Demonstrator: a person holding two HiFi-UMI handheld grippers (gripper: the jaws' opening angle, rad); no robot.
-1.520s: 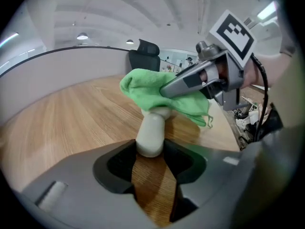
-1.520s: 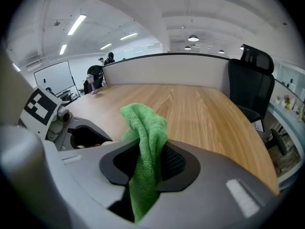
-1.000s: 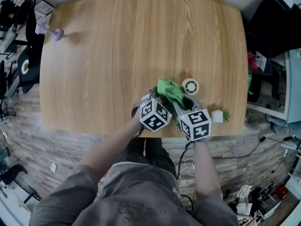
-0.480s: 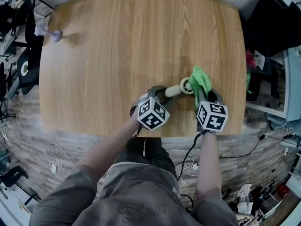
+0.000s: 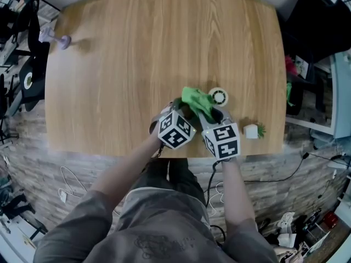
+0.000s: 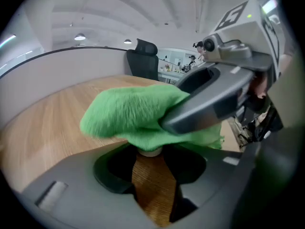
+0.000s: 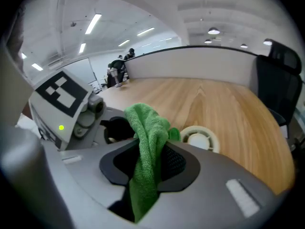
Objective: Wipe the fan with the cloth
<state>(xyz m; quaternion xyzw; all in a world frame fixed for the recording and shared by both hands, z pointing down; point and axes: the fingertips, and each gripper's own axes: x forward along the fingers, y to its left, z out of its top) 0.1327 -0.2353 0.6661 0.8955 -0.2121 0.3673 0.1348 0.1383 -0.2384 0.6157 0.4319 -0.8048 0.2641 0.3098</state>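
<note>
Nearest us, by the front edge of the table (image 5: 109, 119), we are holding both grippers side by side, pointing away and downward. The left gripper (image 5: 184, 110) is gripping the fan (image 5: 219, 96) with its jaws partly closed on the cream handle (image 6: 151, 151), which is showing in the gap between them. The right gripper (image 5: 210, 114) is pinching the green cloth (image 5: 196, 101), whose fold is running up through its closed jaws and spilling over the handle just beyond the left gripper's tips. The fan seems to be lying with its long axis running from the left gripper's jaws away and to the right. Its small, round, off-white head, with a ringed grille, is resting on the wood just past the cloth. That head is sitting just ahead and to the right of the right gripper's tips, so we are judging the right hand the nearer one for a stroke over it. A small potted plant (image 5: 253, 131) is standing to the right, and a purple object (image 5: 59, 37) is lying at the far left corner.
</note>
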